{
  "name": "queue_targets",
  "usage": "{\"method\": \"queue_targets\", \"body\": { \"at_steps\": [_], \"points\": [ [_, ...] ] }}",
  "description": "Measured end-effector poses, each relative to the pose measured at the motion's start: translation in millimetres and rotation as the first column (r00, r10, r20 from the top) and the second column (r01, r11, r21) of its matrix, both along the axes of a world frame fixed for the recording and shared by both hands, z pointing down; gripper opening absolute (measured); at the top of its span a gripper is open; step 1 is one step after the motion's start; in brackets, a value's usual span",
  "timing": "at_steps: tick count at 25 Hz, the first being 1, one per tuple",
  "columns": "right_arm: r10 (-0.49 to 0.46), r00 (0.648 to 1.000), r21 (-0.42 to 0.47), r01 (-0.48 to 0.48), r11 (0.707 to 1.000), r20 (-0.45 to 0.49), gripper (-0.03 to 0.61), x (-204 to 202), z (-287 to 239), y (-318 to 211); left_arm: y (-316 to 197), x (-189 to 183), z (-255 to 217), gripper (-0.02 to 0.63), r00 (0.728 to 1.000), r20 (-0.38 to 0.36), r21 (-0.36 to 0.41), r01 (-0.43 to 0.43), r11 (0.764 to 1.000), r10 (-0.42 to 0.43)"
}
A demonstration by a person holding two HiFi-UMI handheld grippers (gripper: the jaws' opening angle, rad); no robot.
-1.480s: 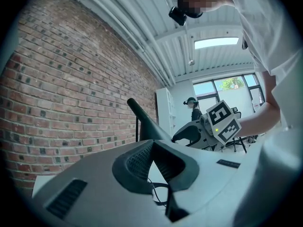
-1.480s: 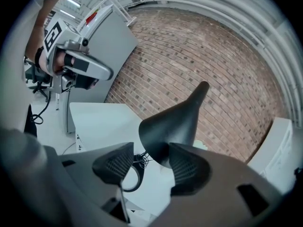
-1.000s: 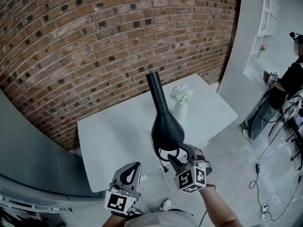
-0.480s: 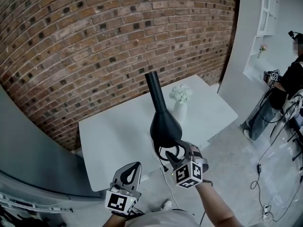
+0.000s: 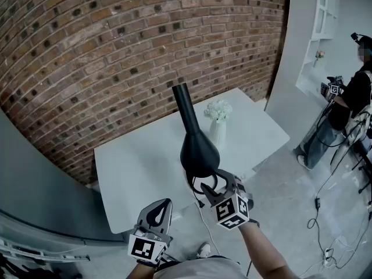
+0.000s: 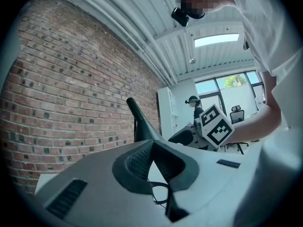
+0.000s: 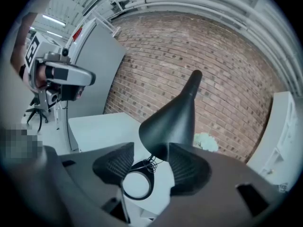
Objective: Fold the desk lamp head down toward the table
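Only up close: right gripper [image 7: 150, 156] fingers [image 7: 111, 167] apart round lamp head [image 7: 173, 122] (left gripper [image 6: 152, 148]: together)

We face a red-brown brick wall [image 5: 116, 51] behind a white worktop [image 5: 133, 167], with a grey cabinet side [image 5: 40, 179] at the left. At the right, dark cables [image 5: 318, 203] trail over a pale concrete floor [image 5: 285, 214]. A smooth white wall panel [image 5: 296, 68] stands beside arched white shelves [image 5: 325, 16], and overhead we see pale pipes [image 7: 189, 1], a bright ceiling light panel [image 6: 216, 40] and, farther back, daylit windows [image 6: 227, 85].
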State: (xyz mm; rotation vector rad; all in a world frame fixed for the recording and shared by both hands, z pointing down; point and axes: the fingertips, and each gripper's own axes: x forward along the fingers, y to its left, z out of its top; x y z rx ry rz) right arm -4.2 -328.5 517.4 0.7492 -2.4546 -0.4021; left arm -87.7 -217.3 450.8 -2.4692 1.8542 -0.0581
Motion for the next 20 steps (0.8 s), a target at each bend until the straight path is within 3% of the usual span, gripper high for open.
{"method": "queue_targets", "body": {
  "at_steps": [11, 20],
  "points": [
    [0.043, 0.992, -0.070, -0.035, 0.997, 0.121, 0.235, 4.0, -13.1, 10.9, 3.4, 3.5, 7.5, 0.008, 0.999, -0.021, -0.009, -0.024, 1.000, 0.024],
    [0.050, 0.964, -0.049, -0.039, 0.998, 0.260, 0.129, 3.1, -46.8, 29.9, 4.0, 4.3, 5.2, 0.008, 0.999, -0.027, -0.013, -0.030, 0.999, 0.029]
  ]
}}
